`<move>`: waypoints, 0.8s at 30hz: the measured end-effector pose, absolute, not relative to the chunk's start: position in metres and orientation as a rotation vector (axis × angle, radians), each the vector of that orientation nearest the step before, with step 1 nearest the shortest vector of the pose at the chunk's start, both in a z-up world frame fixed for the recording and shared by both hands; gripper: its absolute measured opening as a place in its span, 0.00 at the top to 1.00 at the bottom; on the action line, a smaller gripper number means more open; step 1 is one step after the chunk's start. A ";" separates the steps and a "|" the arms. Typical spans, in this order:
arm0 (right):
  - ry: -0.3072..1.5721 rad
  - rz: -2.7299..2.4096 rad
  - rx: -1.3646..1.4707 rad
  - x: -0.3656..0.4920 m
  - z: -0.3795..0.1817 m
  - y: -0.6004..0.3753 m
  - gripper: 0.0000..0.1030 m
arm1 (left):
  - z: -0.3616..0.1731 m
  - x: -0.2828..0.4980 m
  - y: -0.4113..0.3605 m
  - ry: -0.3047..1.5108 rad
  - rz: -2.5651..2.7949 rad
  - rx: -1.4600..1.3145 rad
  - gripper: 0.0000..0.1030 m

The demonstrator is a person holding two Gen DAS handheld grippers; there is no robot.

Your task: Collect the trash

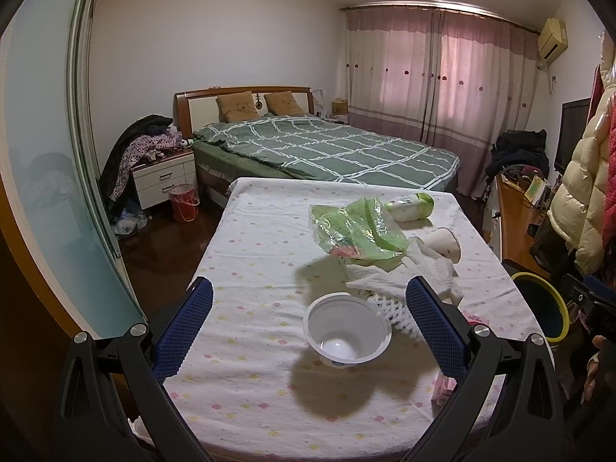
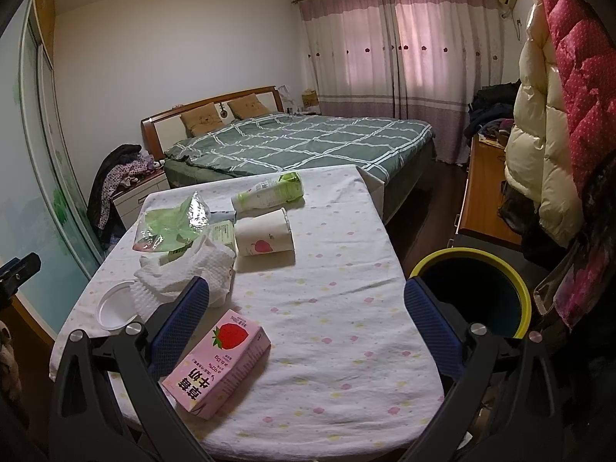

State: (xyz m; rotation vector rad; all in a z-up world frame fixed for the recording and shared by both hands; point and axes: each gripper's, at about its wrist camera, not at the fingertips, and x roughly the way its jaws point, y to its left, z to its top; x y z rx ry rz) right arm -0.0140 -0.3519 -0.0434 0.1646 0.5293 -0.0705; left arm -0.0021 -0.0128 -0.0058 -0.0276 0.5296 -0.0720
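Trash lies scattered over a table draped in a white cloth dotted with small pink and yellow flowers. In the left wrist view, a round white plastic cup stands open-mouthed in the lower middle of the frame, between the two blue-padded fingers of the left gripper, whose jaws are spread wide with nothing touching them. Just above and right of the cup sits a crumpled white paper towel, and above that a crinkled green and clear plastic wrapper. A white bottle with a green label lies on its side near the table's far edge, and a white paper cup printed with a pink shape lies tipped over to the right of the wrapper.

In the right wrist view, a pink strawberry milk carton lies flat in the lower left of the frame, just inside the left finger of the right gripper; the carton looks close to that finger, but contact cannot be told. This gripper's jaws also stand wide apart and hold nothing. A dark round bin with a yellow rim stands at the table's right side, partly behind the right finger. Across the upper middle of both views is a bed with a green checked quilt.
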 end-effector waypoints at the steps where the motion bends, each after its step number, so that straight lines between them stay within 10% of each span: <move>1: 0.530 -0.070 0.165 -0.014 -0.044 -0.352 0.06 | -0.006 -0.002 -0.013 0.529 -0.072 -0.028 0.04; 24: 0.533 -0.070 0.165 -0.013 -0.044 -0.352 0.06 | -0.007 -0.002 -0.014 0.534 -0.080 -0.027 0.04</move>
